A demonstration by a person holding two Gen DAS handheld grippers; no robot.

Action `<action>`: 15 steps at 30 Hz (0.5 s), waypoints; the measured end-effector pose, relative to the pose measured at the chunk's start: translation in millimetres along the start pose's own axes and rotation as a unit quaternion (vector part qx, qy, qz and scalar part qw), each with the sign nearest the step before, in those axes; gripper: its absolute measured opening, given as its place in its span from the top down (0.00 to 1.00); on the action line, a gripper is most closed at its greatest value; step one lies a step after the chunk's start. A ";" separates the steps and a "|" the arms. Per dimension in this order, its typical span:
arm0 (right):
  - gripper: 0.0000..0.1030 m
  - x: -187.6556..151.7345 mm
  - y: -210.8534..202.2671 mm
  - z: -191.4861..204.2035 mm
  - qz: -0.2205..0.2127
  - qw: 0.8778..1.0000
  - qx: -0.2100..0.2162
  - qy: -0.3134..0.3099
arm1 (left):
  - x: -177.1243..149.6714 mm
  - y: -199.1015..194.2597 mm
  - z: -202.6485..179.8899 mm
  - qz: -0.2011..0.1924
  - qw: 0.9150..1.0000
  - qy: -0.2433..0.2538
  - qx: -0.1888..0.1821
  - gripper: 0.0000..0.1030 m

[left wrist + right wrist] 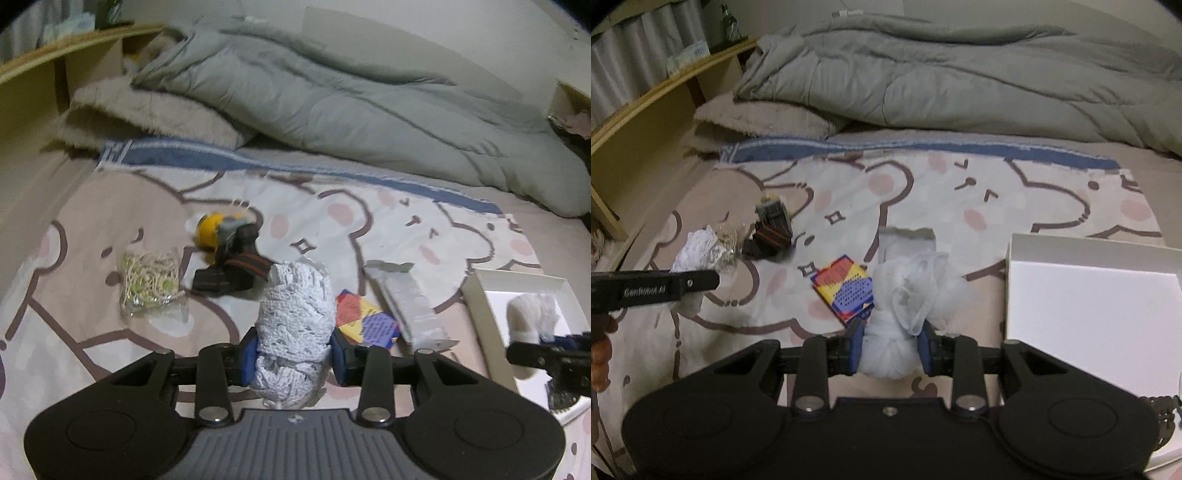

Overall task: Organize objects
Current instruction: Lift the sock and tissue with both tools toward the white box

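i have both hands loaded. my left gripper has its blue fingers clamped on a white crocheted lace bundle, gripped low so most of it stands up above the pads; lace squashes easily, so a firm pinch near the base looks like the way to stop it slipping. my right gripper is closed on a pale, sheer white mesh pouch, pinched at its knotted lower end with the loose gauzy top flopping forward over the fingers.

both bundles are off the bear-print bed sheet, carried rather than resting. the open white cardboard box sits on the bed just to my right, and i judge it to be where these soft white things belong; its floor looks bare from the right wrist view.

left on the sheet are a clear bag of beige cord and green beads, a yellow-headed lamp with a dark striped strap, a colourful printed card packet and a silver foil sachet. they lie well apart from one another, which gives me room for later picks. the grey quilt is heaped at the far end of the bed, out of the way.
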State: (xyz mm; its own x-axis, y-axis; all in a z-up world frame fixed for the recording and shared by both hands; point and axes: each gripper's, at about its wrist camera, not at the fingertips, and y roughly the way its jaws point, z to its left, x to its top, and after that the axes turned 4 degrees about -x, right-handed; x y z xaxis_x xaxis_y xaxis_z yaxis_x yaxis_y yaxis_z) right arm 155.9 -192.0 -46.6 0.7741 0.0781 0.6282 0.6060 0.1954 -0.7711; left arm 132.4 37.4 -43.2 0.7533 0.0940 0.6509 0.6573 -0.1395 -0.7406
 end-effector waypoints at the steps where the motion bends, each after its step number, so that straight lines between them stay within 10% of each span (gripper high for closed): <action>1: 0.70 0.3 -2.6 0.0 -0.004 1.000 0.000 0.001 | 0.1 -3.3 -2.0 -0.001 1.000 0.002 -0.003 0.61; 15: 0.69 -0.8 -37.4 -8.9 -0.066 0.998 0.002 0.008 | 0.3 -29.5 -35.1 -0.026 0.999 0.021 -0.025 0.60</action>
State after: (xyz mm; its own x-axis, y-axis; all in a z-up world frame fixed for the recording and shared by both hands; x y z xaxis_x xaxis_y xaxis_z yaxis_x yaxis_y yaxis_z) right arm 134.2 -208.0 -19.2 0.6910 0.0358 0.7220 0.7017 0.2064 -0.6819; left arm 112.5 7.0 -15.3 0.7166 0.0612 0.6948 0.6922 -0.1855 -0.6975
